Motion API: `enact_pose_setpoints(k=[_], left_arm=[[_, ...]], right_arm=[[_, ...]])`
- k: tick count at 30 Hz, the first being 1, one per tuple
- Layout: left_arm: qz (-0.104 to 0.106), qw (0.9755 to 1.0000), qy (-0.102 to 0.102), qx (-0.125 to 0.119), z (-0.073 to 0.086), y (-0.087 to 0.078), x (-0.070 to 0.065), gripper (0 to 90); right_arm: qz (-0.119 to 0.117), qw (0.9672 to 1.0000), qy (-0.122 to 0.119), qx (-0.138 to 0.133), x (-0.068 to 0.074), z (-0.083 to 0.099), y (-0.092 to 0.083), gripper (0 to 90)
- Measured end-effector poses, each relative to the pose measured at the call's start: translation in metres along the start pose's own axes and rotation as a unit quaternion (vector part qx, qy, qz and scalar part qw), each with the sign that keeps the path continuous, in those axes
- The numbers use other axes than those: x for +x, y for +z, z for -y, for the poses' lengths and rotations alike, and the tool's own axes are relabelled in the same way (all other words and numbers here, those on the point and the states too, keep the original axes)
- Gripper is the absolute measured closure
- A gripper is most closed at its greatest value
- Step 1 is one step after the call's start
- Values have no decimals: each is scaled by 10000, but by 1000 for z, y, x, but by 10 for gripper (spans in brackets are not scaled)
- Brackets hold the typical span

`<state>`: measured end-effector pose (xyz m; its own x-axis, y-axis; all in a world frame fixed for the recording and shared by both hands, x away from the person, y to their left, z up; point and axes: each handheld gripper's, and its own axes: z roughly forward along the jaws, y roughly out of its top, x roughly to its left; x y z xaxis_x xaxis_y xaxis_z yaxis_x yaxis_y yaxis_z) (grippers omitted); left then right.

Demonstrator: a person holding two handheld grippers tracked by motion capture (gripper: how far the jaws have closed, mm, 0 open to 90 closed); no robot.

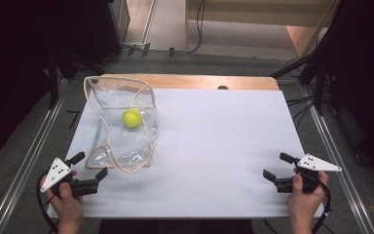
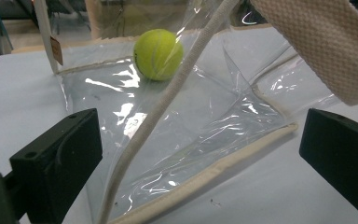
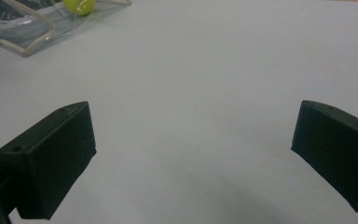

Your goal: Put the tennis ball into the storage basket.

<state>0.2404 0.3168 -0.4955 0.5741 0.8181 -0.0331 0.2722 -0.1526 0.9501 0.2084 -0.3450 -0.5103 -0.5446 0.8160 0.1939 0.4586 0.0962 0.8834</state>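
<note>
We are holding both tongs wide open and empty, the left tongs just beside the clear bag lying limp on the table, judging its slippery film best gripped by the woven trim, tennis ball inside.
</note>
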Motion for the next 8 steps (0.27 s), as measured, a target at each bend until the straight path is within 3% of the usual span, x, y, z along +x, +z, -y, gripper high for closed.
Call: enact_pose_setpoints(k=[8], left_arm=[[4, 10000, 0, 1, 0, 0, 0, 0]], right_arm=[[40, 9999, 53, -115, -2, 3, -6, 0]])
